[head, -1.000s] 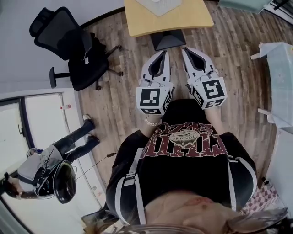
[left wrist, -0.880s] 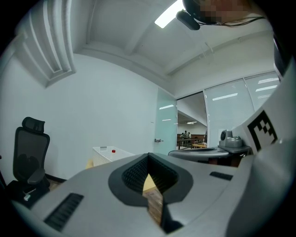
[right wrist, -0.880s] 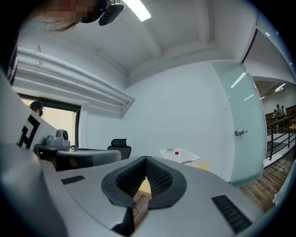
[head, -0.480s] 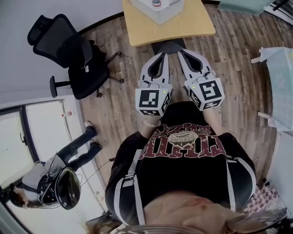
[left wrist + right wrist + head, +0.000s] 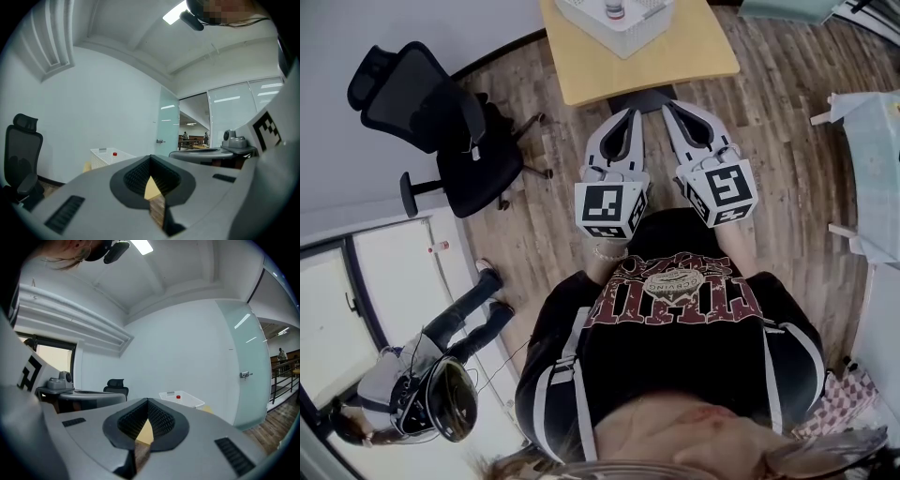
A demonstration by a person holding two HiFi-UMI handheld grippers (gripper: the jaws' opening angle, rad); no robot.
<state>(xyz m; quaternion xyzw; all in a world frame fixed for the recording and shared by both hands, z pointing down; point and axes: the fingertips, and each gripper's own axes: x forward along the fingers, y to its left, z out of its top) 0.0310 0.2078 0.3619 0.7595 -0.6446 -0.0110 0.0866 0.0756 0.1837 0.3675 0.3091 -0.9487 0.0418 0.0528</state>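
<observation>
- My left tongs (image 5: 630,113) sit just left of the middle of the head view. The jaws are closed tip to tip and hold nothing.
- In the left gripper view these tongs (image 5: 151,157) show ribbed pads that meet at the front. Only a sliver of yellow table and wooden floor shows through the gap behind them.
- My right tongs (image 5: 668,107) lie just beside the left pair, at centre right of the head view. They are closed in the same way and also empty.
- The right gripper view confirms it: the jaws of those tongs (image 5: 148,401) touch at the tip with nothing caught between them.
- The yellow table (image 5: 675,58) fills the top centre of the head view, just past both pairs of tips. Neither pair touches it.
- A white basket (image 5: 623,26) stands on the table at the very top edge of the frame, with a red-capped bottle (image 5: 614,9) inside it.
- The basket (image 5: 104,157) shows at lower left of the left gripper view, and again at the centre of the right gripper view (image 5: 182,399).
- A black office chair (image 5: 441,112) stands on the wooden floor (image 5: 544,216) at upper left, well apart from the tongs.
- Another person (image 5: 431,384) crouches at lower left of the head view.
</observation>
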